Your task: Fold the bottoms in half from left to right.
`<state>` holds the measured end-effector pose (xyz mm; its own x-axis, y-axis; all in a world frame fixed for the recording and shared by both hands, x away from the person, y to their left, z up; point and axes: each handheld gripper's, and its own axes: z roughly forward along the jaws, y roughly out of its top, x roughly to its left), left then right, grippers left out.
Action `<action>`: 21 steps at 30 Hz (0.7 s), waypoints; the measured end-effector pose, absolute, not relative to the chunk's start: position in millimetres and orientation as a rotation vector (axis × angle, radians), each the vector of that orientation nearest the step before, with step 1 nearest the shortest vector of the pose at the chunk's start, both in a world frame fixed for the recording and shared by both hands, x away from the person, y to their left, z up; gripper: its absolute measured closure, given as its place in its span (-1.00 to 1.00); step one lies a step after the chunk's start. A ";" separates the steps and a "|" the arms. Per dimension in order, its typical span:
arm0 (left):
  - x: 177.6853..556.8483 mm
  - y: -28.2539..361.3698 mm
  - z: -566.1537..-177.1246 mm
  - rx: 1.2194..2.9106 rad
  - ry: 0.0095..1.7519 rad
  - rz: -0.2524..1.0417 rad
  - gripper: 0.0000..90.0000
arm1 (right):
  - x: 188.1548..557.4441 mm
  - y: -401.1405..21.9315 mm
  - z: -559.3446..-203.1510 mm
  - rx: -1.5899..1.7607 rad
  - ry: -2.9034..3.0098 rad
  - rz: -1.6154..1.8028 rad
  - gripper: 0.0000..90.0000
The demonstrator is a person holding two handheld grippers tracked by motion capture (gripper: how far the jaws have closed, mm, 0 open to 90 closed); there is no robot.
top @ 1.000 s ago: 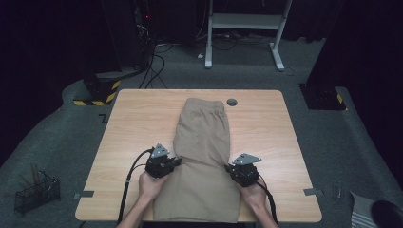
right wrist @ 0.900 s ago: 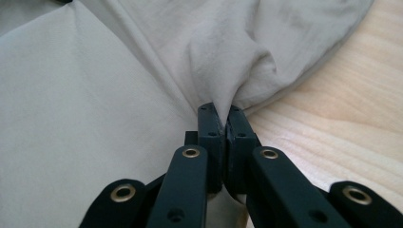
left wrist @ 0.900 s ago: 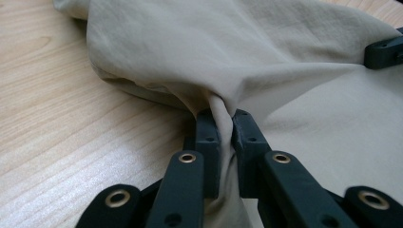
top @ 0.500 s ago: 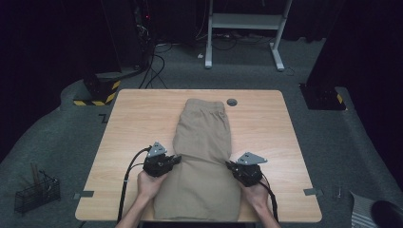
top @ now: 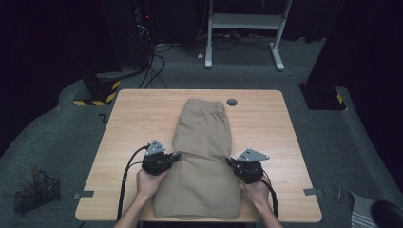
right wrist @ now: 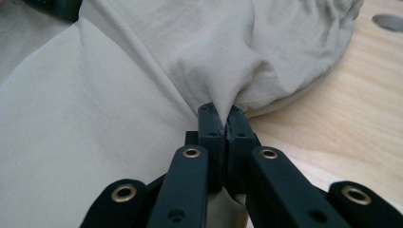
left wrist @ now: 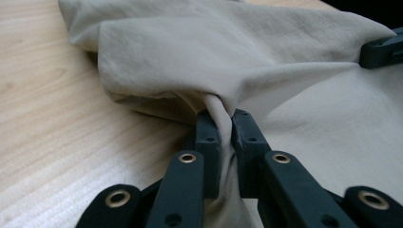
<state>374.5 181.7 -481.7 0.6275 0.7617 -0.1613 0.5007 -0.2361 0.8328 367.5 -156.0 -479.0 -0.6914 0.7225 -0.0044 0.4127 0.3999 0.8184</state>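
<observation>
Now the beige shorts [top: 202, 156] lie flat down the middle of the worktop [top: 128, 123], waistband toward the far edge and leg ends at the near edge. The left gripper [top: 175, 157] is clenched on a pinch of cloth at the shorts' left side, and the right gripper [top: 231, 163] is clenched on a pinch at their right side. A small dark disc [top: 232, 101] sits just beside the waistband, near the far edge.
</observation>
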 end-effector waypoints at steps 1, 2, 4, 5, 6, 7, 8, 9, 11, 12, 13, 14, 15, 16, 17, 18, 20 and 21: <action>374.8 181.8 -480.4 1.898 1.000 0.346 0.84 | 368.0 -156.1 -477.3 0.976 2.299 1.197 0.95; 375.0 182.0 -479.6 1.897 0.999 0.352 0.84 | 368.5 -156.2 -475.5 0.977 2.295 1.201 0.96; 375.0 182.4 -477.1 1.891 0.994 0.356 0.84 | 369.3 -156.3 -473.2 0.968 2.291 1.202 0.96; 374.9 182.6 -475.8 1.886 0.994 0.355 0.84 | 369.4 -156.2 -471.8 0.964 2.288 1.202 0.96; 375.1 182.7 -475.0 1.888 0.991 0.360 0.84 | 369.5 -156.2 -470.2 0.960 2.285 1.204 0.96; 375.3 182.7 -473.5 1.885 0.989 0.362 0.84 | 369.7 -156.0 -467.8 0.952 2.278 1.205 0.96; 375.7 182.8 -471.2 1.881 0.985 0.372 0.84 | 369.8 -155.8 -467.0 0.949 2.275 1.206 0.96; 375.7 182.8 -471.2 1.881 0.985 0.372 0.84 | 370.0 -155.7 -465.9 0.946 2.272 1.206 0.96; 375.8 182.4 -468.2 1.875 0.981 0.377 0.84 | 370.1 -156.0 -463.4 0.938 2.263 1.210 0.96; 375.8 182.4 -466.7 1.876 0.976 0.381 0.84 | 370.1 -156.0 -463.4 0.938 2.263 1.210 0.96; 375.7 182.2 -465.3 1.872 0.973 0.383 0.84 | 370.0 -156.3 -461.0 0.935 2.255 1.215 0.96; 375.4 182.3 -463.9 1.872 0.970 0.387 0.84 | 370.0 -156.3 -461.0 0.935 2.255 1.215 0.96; 375.0 182.1 -462.9 1.869 0.970 0.389 0.84 | 370.0 -156.4 -460.0 0.933 2.251 1.218 0.96; 375.0 182.3 -462.1 1.868 0.965 0.394 0.84 | 370.0 -156.5 -459.0 0.930 2.248 1.217 0.96; 374.8 182.4 -461.8 1.863 0.964 0.392 0.84 | 369.8 -156.5 -458.3 0.927 2.245 1.218 0.96; 374.5 182.6 -461.6 1.863 0.966 0.391 0.84 | 369.4 -156.5 -457.6 0.925 2.243 1.218 0.96; 374.1 182.7 -461.5 1.861 0.966 0.391 0.84 | 368.5 -156.2 -456.6 0.918 2.240 1.221 0.96; 373.7 182.8 -461.1 1.859 0.966 0.389 0.84 | 368.2 -156.0 -456.3 0.916 2.240 1.219 0.96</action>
